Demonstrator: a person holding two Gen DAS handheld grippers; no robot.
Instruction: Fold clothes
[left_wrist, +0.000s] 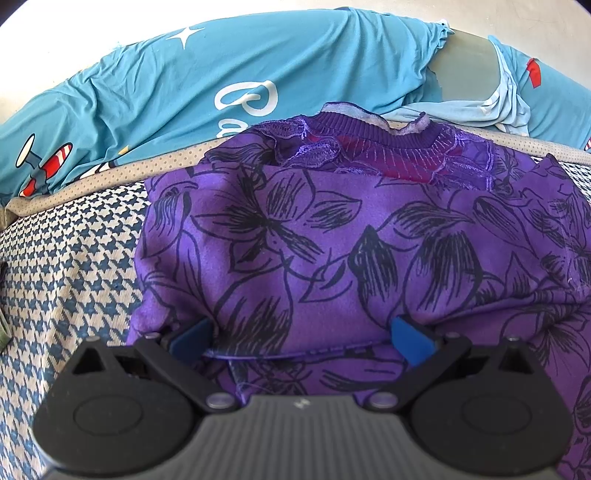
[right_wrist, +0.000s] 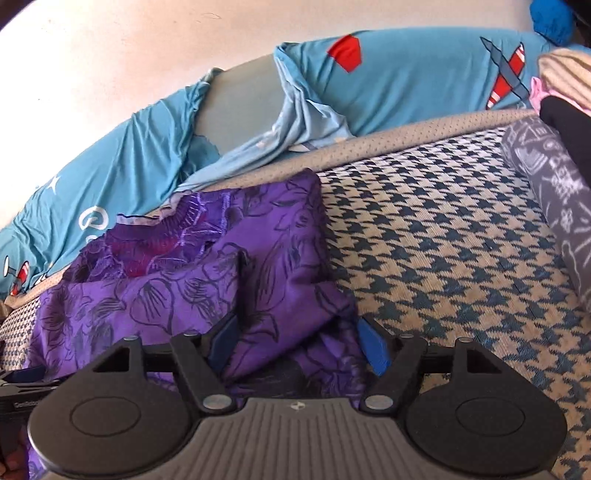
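**Purple top on bed, both grippers spread over its near edge**

Because the purple floral top (left_wrist: 332, 251) looks thin and satiny, I judge it light, limp and a bit slippery, so best taken at a hem or seam, not mid-panel. Nearest, at 6 o'clock in the left wrist view, the left gripper (left_wrist: 301, 334) has its jaws spread wide, blue pads on either side of a stitched hem fold, not pinching it. In the right wrist view the right gripper (right_wrist: 297, 347) is also spread, a bunched fold of cloth between its pads, unclamped. The top lies partly folded on the houndstooth bed cover (right_wrist: 443, 240), a coarse blue-and-cream weave, with one layer lapped over another. At 12 o'clock is its ribbed collar (left_wrist: 399, 138) with lace trim. Beyond that is a beige dotted edge band (right_wrist: 424, 129), then a smooth, wrinkled teal cartoon-print sheet (left_wrist: 221, 66). At 2 o'clock in the right view is a grey printed cloth (right_wrist: 554, 192).
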